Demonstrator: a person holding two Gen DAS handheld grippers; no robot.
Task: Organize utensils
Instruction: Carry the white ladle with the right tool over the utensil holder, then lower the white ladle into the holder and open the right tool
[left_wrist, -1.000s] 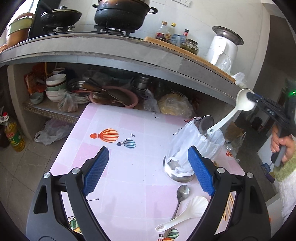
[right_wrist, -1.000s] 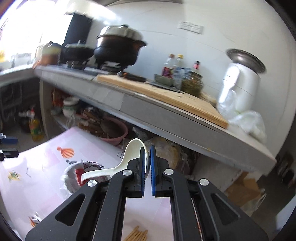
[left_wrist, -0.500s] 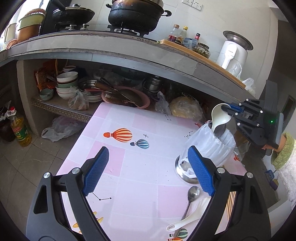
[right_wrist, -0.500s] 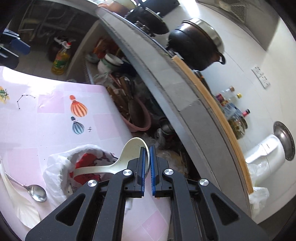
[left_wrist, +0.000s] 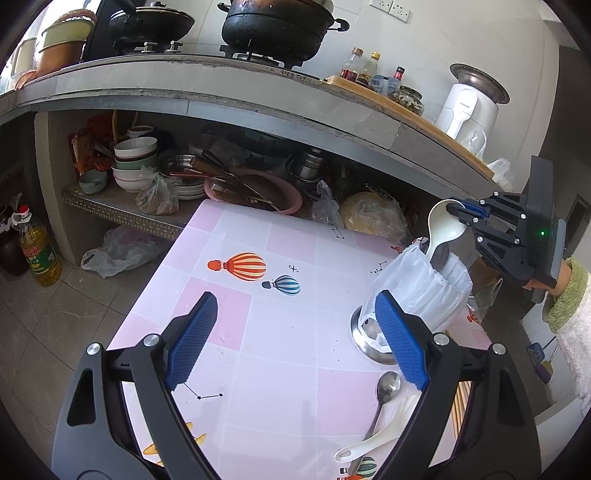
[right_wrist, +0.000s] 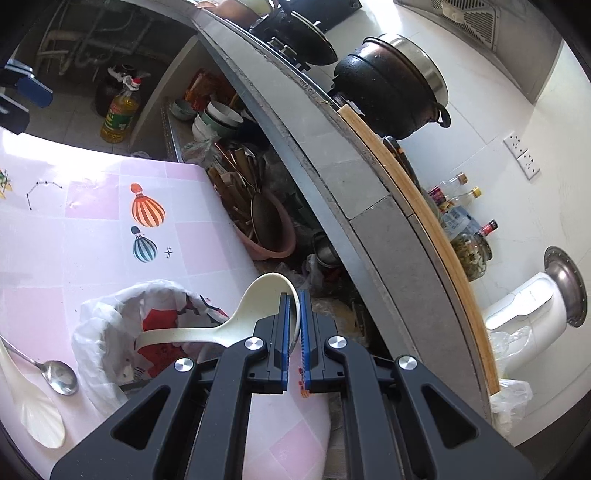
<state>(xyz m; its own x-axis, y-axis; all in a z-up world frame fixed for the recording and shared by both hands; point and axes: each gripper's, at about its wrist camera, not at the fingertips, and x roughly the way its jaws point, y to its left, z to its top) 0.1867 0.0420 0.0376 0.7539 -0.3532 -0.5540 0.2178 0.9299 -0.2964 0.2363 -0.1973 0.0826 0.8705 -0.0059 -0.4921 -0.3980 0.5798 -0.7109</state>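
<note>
My right gripper is shut on the rim of a cream ladle, whose handle reaches down into a bag-lined utensil holder on a steel base. A second, metal utensil head shows in the holder. My left gripper hangs open over the pink table, nothing between its blue pads. On the table near the holder lie a metal spoon, a white shell-shaped scoop and wooden chopsticks.
A concrete counter overhangs the table's far edge, with black pots, bottles and a white appliance on top. Below it sit bowls, a pink basin and bags. An oil bottle stands on the floor at left.
The right gripper rolled and came down with the ladle, swinging its handle from slanting above the holder to standing inside it. The left gripper stayed open and nearly still.
</note>
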